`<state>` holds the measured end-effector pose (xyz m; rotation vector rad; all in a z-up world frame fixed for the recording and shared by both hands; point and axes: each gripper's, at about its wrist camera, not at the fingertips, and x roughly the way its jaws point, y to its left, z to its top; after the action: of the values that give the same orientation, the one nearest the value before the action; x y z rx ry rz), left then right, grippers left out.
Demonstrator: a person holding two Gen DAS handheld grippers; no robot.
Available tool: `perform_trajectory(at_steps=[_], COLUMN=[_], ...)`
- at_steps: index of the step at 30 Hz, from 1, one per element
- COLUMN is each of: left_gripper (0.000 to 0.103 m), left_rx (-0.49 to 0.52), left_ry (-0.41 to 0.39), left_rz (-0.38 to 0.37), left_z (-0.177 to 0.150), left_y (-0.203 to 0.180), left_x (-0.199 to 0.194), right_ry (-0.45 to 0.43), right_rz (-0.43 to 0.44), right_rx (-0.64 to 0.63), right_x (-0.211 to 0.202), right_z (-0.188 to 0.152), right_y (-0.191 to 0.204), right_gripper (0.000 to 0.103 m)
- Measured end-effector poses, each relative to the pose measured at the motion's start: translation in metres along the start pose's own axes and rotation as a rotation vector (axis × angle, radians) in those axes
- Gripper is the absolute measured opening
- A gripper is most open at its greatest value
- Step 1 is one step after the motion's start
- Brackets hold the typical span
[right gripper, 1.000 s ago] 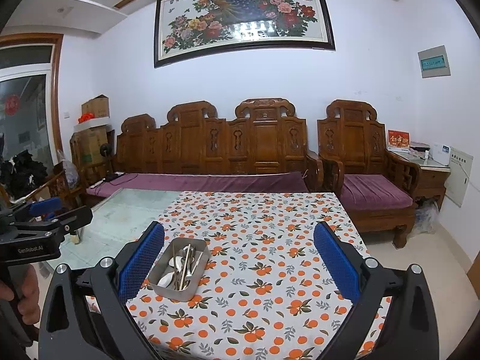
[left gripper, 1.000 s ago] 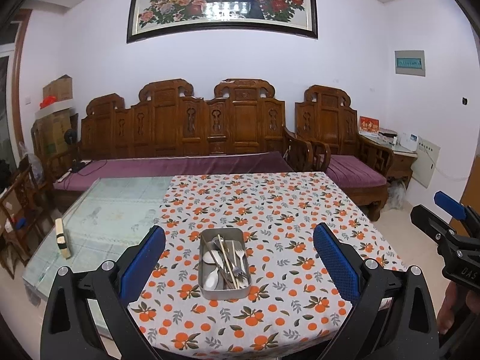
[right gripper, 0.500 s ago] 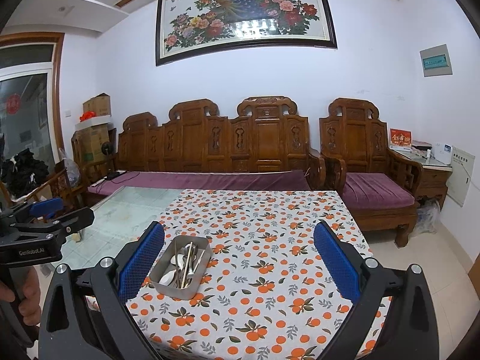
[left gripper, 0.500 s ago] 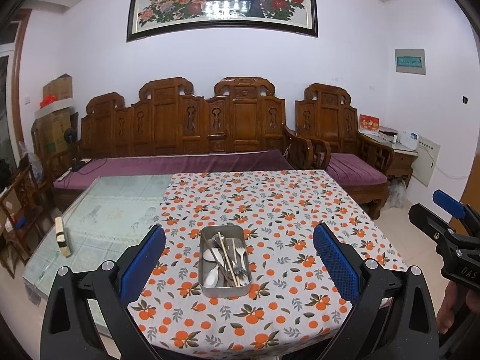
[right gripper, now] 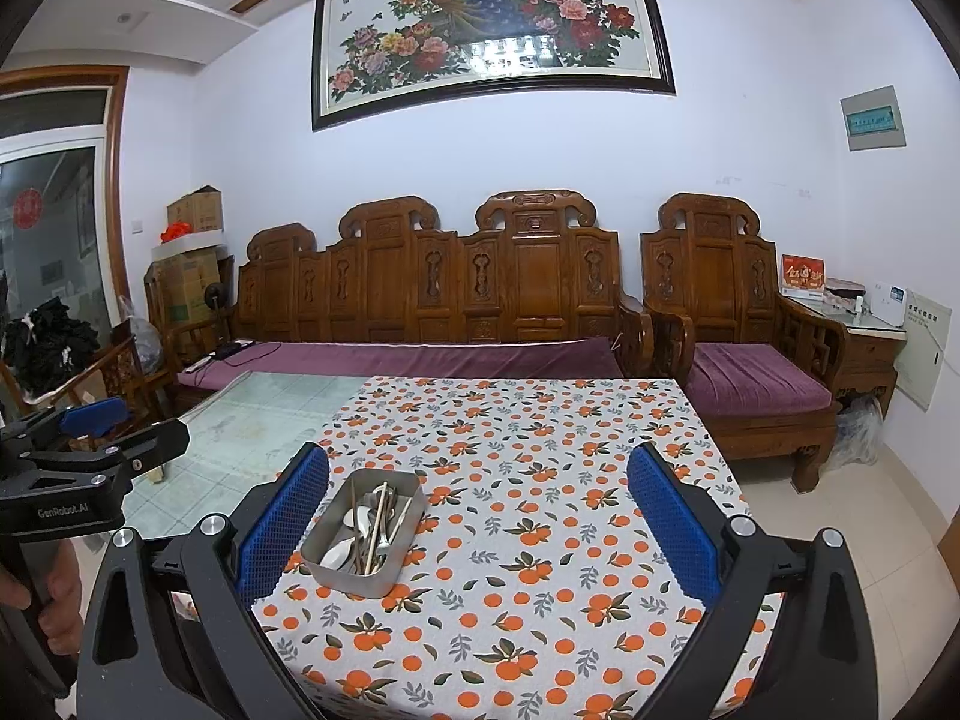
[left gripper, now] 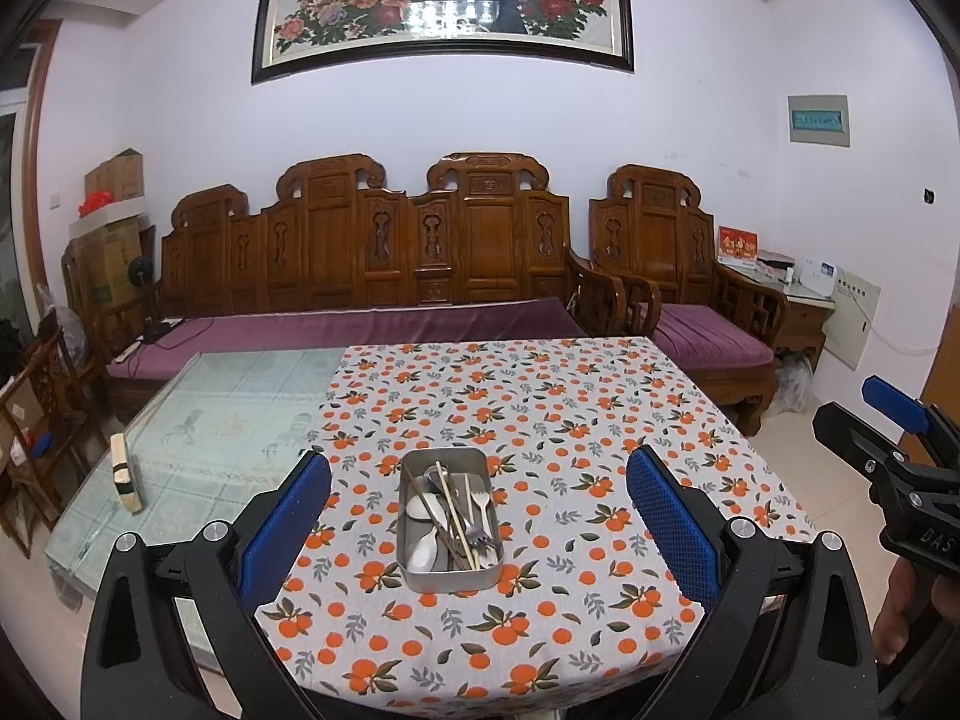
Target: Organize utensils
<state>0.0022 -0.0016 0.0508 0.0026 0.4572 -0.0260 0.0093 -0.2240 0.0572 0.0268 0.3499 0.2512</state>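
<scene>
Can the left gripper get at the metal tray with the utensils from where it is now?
Probably yes: the left gripper is open, the metal tray lies straight ahead between its fingers, and only bare tablecloth surrounds it.

A: Tablecloth [left gripper: 540, 408]: white ground, printed with orange fruit and grey-green leaves. Bare table surface [left gripper: 228, 414] beside it: pale green with a faint tile-like pattern.

B: Tray [left gripper: 450, 577]: plain silver metal. Utensils [left gripper: 447, 513] inside: silver, plus pale sticks.

A: Left gripper [left gripper: 478, 522]: black frame, blue textured pads. Right gripper [right gripper: 478, 522]: identical scheme.

B: Sofa [right gripper: 432, 282]: dark brown carved wood, purple cushions. Painting [right gripper: 486, 18]: black frame, peacock among pink and red flowers. Wall: white.
</scene>
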Motion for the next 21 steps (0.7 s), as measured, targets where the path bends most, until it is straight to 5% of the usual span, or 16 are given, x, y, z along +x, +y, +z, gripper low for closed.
perform_trajectory(at_steps=[21], left_gripper=[0.095], left_rx=[-0.002], left_ry=[-0.007], left_rz=[-0.009], left_z=[-0.0030], left_y=[0.0012], left_x=[-0.0027], right_ry=[0.004], right_rz=[0.003], right_rx=[-0.002], right_x=[0.0030], right_z=[-0.0047], right_y=[0.0015], right_gripper=[0.100])
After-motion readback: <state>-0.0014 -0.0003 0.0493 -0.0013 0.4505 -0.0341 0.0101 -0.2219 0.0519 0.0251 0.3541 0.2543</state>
